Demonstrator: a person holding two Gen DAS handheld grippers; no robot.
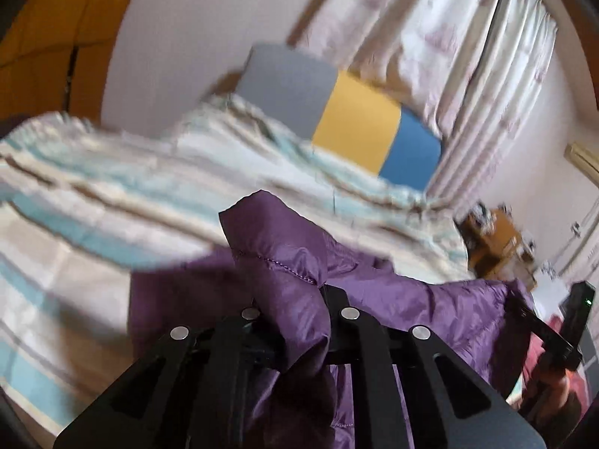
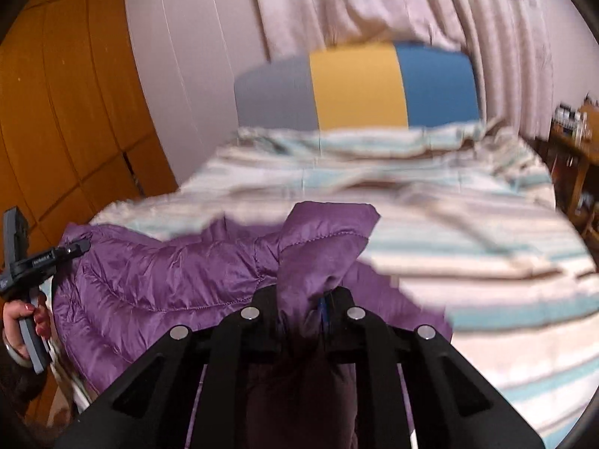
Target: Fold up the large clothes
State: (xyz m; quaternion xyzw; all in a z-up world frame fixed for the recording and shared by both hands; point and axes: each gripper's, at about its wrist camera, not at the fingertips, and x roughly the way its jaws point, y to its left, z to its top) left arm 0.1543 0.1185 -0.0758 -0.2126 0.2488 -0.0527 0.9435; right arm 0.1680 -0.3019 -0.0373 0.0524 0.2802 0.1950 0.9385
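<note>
A purple quilted down jacket (image 2: 157, 284) is lying across the near end of a bed (image 2: 468, 232) covered in a striped blue, beige and white duvet, and both grippers are pinching it. The left gripper (image 1: 299, 299) is clamping a bunched fold of the purple fabric between its closed jaws, the fold standing up in a peak above the fingers. The right gripper (image 2: 303, 299) is likewise gripping a raised corner of the jacket, its jaws closed on the cloth. Between the two grips the jacket is stretching sideways, so its long axis is running across the bed's width, roughly parallel to the grey, yellow and blue headboard (image 2: 355, 86) at the far end. In the right wrist view the left gripper is showing at the far left edge, held in a hand (image 2: 22, 318) beside the jacket's other end. Pale curtains (image 2: 374, 3) are hanging behind the headboard, and an orange-brown wooden wardrobe (image 2: 67, 112) is standing to the left.
</note>
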